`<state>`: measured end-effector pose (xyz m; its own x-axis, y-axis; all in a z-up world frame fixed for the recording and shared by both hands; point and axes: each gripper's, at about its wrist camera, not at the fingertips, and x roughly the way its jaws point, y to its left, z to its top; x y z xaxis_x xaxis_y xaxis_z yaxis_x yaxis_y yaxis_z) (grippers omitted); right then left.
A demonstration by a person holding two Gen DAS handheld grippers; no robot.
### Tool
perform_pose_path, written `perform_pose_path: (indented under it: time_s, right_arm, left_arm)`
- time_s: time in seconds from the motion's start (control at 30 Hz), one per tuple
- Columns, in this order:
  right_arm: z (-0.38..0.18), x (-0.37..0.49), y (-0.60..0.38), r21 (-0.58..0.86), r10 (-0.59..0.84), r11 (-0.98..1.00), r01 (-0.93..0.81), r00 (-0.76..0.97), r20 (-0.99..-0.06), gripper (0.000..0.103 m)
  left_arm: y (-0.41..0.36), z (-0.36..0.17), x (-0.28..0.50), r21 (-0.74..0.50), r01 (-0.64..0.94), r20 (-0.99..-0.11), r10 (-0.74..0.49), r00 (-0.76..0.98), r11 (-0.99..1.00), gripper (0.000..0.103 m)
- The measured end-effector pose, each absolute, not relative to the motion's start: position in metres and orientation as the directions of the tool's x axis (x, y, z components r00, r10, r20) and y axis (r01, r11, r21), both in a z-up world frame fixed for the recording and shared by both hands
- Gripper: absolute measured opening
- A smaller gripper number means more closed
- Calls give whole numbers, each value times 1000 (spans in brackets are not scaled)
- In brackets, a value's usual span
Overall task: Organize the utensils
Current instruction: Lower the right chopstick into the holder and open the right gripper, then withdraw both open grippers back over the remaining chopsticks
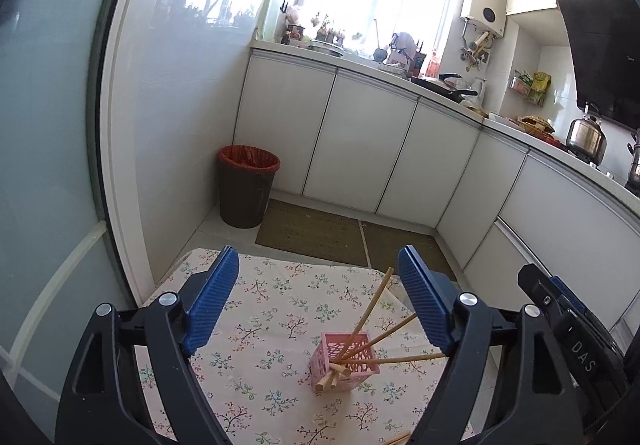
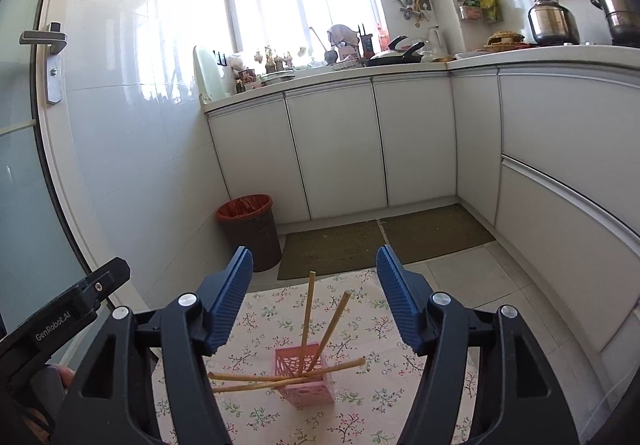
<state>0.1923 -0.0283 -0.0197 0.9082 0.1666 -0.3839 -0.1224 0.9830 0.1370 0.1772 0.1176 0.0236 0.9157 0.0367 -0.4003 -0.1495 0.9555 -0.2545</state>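
Observation:
A pink lattice holder (image 1: 347, 363) stands on the floral tablecloth (image 1: 260, 329) and holds several wooden chopsticks (image 1: 370, 311) that lean out at different angles. My left gripper (image 1: 320, 305) is open and empty, above and behind the holder. In the right wrist view the same holder (image 2: 306, 377) shows two chopsticks (image 2: 307, 319) leaning upright and others lying across its rim. My right gripper (image 2: 314, 301) is open and empty, above the holder. Another chopstick end (image 1: 398, 438) shows at the bottom edge of the left wrist view.
A dark bin with a red liner (image 1: 246, 191) stands on the floor by the white wall. White cabinets (image 2: 340, 149) and brown floor mats (image 2: 332, 249) lie beyond the table. The right gripper's body (image 1: 568, 325) shows at the right of the left view.

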Motion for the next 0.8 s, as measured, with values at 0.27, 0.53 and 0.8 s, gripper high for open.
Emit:
perform_pose_path:
  time_s: [0.27,0.53,0.8]
  right_arm:
    - [-28,177,-50,159,111,986,-44,891,-439,89]
    - [-43,157,-79,206,91,978,15,864,-494,96]
    - [-102,129,-127,217,72,972,87,771,-632,96]
  left_arm:
    - [100,21,158,-193,-143,-395,57,917,971,93]
    - [85,8,149,-148,-121,-446,43,894,982,96]
    - [60,-47,162,-64,-22,-648,-25,762,998,96]
